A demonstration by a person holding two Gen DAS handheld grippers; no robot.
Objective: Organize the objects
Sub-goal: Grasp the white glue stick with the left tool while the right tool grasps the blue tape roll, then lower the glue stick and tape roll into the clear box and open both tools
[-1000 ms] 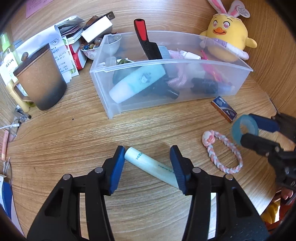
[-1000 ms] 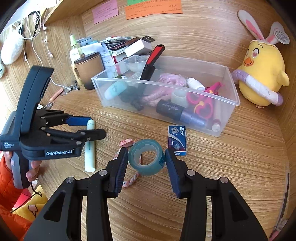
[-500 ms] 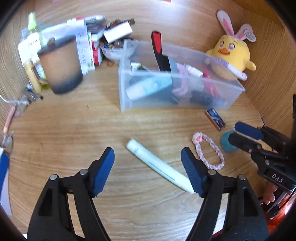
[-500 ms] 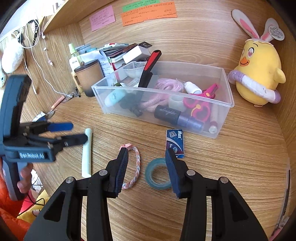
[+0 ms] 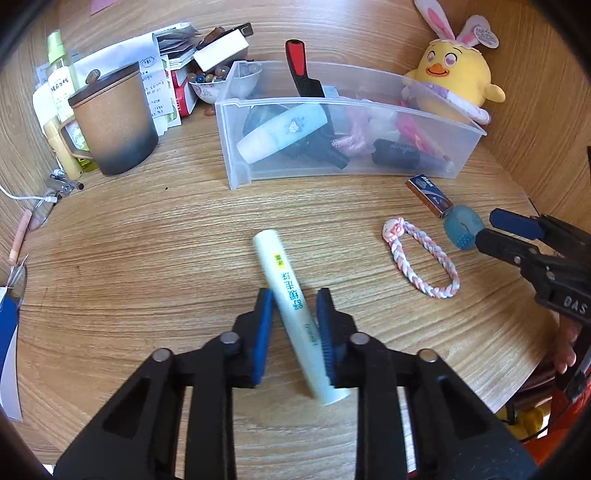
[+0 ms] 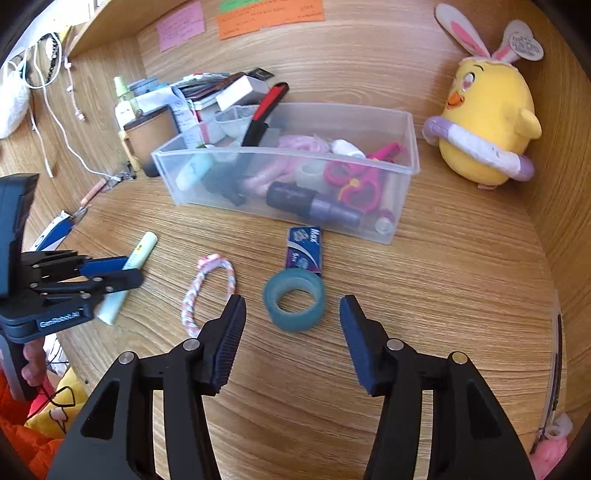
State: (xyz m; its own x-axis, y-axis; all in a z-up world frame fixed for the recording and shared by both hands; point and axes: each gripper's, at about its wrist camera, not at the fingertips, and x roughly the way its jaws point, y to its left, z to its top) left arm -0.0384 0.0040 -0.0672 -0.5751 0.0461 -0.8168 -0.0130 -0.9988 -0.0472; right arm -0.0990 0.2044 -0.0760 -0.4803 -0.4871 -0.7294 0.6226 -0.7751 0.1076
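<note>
Your left tool grips the pale tube; right tool gapes before the tape roll. Next, lift the tube into the bin.

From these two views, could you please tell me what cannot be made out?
- Sticky notes, right wrist view: writing too small.
- White tube, left wrist view: left tool flanks it; contact unclear.
- Clear bin, both views: lower items overlapped.
- Mug, left wrist view: lid hides contents.

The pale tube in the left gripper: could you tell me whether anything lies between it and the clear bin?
Nothing visible does. Bare desk separates the pale tube, flanked by the left gripper, from the clear bin.
</note>
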